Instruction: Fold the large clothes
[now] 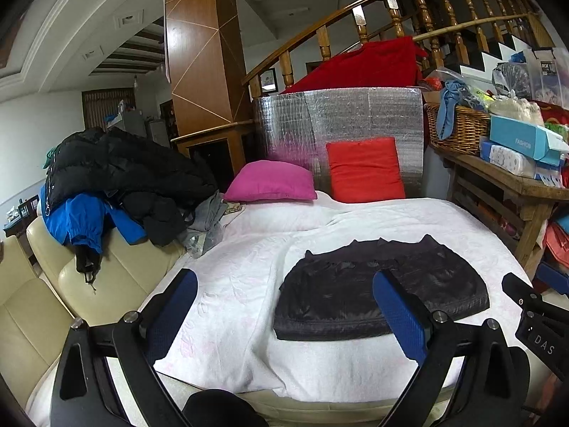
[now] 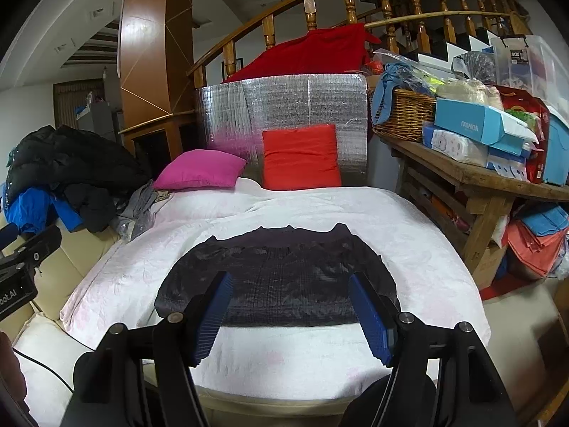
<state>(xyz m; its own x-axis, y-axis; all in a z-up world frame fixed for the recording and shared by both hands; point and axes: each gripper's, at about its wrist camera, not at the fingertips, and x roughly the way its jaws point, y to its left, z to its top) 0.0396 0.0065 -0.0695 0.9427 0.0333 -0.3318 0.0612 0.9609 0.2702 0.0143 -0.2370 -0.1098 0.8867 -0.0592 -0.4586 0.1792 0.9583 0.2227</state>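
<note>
Black quilted garment [image 2: 281, 277] on white floral-embossed blanket [image 2: 409, 220]; magenta pillow [image 2: 199, 174], red pillow [image 2: 300, 158].

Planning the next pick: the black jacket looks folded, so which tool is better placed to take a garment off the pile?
Probably left. The clothes pile sits on the left; the left tool is open, empty and nearer it. The right tool faces the folded black jacket.

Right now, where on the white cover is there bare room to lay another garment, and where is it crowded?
Free: the white cover between the folded dark garment and the red cushion, and the strip in front of the garment. The cover's left side, next to the garment, is also bare. Crowded: the far-left corner, where the pile of jackets spills beside the pink cushion.
</note>
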